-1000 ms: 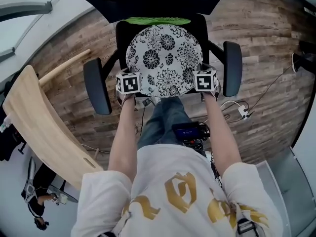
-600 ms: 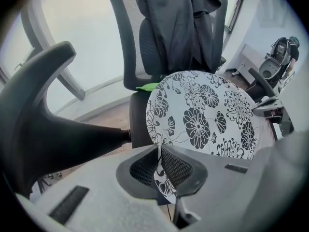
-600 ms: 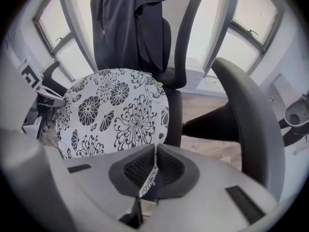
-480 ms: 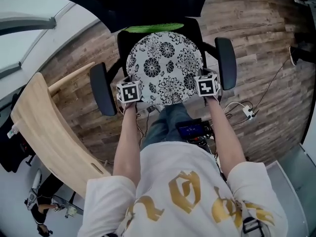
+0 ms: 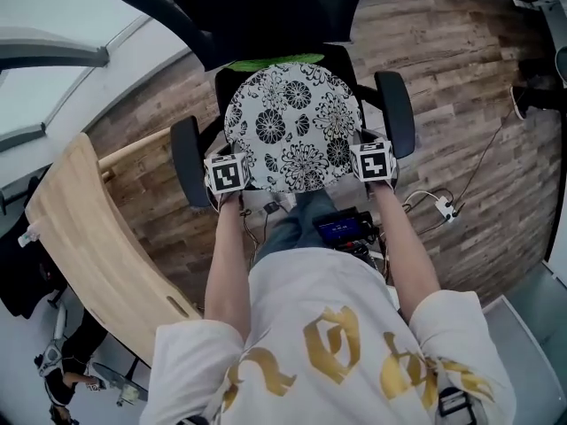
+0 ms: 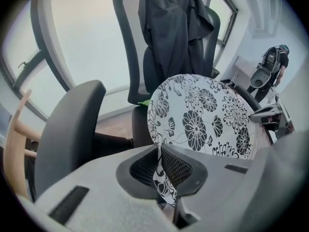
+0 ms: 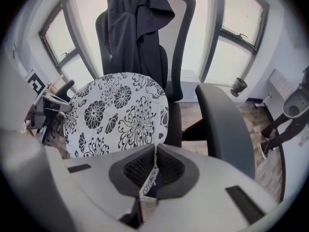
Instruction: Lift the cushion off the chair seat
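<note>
Gripping state, left: the left gripper has its fingers narrow and pinched on a fold of fabric at the rim of the cushion.
Gripping state, right: the right gripper has its fingers likewise narrow and pinched on the cushion's rim fabric, with a small label caught in the pinch.
Cushion position: over the chair seat, between the left armrest and the right armrest.
Hold points: in the head view, the left grip sits at about 8 o'clock on the rim and the right grip at about 4 o'clock.
Direction from fingers: the body of the cushion extends toward 12 o'clock from both grips, toward the backrest and the dark jacket draped over it.
Long axis: none, as the cushion is a round disc; the line between the two grips runs 9 to 3 o'clock.
Nearer hand: neither, as both stand equally close on the near rim.
Attitude: both gripper views show the patterned face tilted up toward the cameras.
Contact with seat: whether the far rim touches the seat cannot be told.
Judgement: the lift appears under way, and an even rise of both hands would keep the disc level between the armrests.
Risk: a thin fabric pinch may slip.
</note>
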Demonstrator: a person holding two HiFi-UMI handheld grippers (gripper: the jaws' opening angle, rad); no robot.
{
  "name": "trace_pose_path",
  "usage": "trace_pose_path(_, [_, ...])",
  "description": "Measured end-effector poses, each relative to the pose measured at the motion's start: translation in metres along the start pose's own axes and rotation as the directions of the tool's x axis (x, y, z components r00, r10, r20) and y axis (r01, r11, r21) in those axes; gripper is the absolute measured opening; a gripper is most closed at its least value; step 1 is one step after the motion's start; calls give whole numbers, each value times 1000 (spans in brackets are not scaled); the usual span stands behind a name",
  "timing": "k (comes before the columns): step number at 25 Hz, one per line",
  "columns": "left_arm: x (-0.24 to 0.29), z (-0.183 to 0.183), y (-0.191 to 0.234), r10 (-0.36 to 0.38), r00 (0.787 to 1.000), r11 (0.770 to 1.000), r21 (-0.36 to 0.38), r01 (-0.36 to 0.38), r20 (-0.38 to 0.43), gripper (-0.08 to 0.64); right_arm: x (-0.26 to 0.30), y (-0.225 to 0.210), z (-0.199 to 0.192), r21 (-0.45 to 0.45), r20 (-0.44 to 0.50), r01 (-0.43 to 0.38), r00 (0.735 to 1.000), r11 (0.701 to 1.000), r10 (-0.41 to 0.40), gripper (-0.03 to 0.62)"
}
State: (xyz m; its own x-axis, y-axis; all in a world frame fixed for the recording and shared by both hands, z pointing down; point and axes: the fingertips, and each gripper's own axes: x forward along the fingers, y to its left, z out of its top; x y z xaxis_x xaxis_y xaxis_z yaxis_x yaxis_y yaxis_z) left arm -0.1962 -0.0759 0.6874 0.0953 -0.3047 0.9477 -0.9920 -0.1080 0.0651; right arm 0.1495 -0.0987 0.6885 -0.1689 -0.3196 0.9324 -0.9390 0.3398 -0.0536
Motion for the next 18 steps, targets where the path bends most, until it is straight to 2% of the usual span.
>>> trace_pose_path(5, [-30, 7, 1, -36, 998, 998, -48, 39, 46, 25, -32, 6, 9, -18, 60, -1, 998, 1000, 2, 18])
trace_pose_path(8, [-43, 9, 1, -48, 997, 998, -47, 52, 67, 25, -46, 9, 14, -33, 90, 7, 996, 999, -4, 18])
trace_pose_path(18, [-80, 11, -7, -46, 991, 998, 52, 40, 125, 25, -80, 1, 9, -18, 149, 43, 988, 999, -40, 18])
